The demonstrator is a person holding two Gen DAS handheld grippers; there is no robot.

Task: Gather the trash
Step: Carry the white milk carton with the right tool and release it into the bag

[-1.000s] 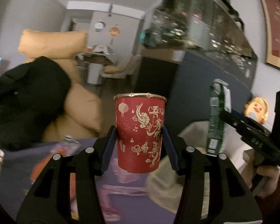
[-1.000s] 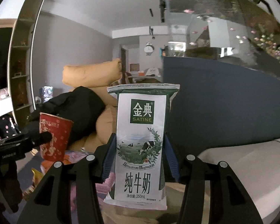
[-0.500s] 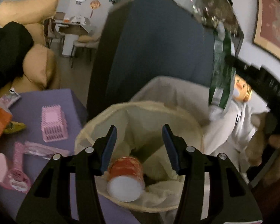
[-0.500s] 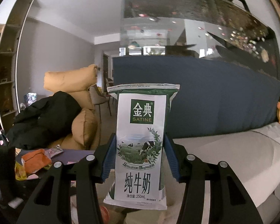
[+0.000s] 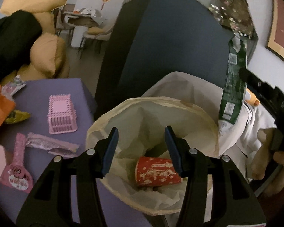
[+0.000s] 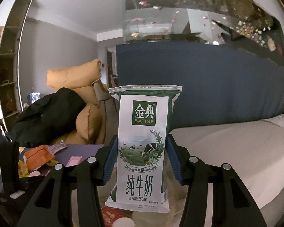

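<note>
My left gripper (image 5: 141, 147) hangs open over the mouth of a cream trash bag (image 5: 161, 102), with nothing between its fingers. A red paper cup (image 5: 157, 172) with pale patterns lies on its side inside the bag, below the jaws. My right gripper (image 6: 141, 155) is shut on a green and white milk carton (image 6: 142, 141), held upright. In the left wrist view that milk carton (image 5: 233, 87) hangs above the bag's right rim. The red cup (image 6: 111, 215) also peeks out low in the right wrist view.
Left of the bag, a purple table (image 5: 47, 87) holds a pink basket (image 5: 61, 113), pink wrappers (image 5: 51, 143) and an orange packet (image 5: 0, 106). A dark blue panel (image 5: 170, 47) stands behind the bag. Tan cushions (image 6: 73, 77) and a black coat (image 6: 47, 115) lie further left.
A second ago my left gripper held the red cup upright; it let go, and the cup now lies in the bag. The left gripper tilted down over the bag. The milk carton stays gripped.
</note>
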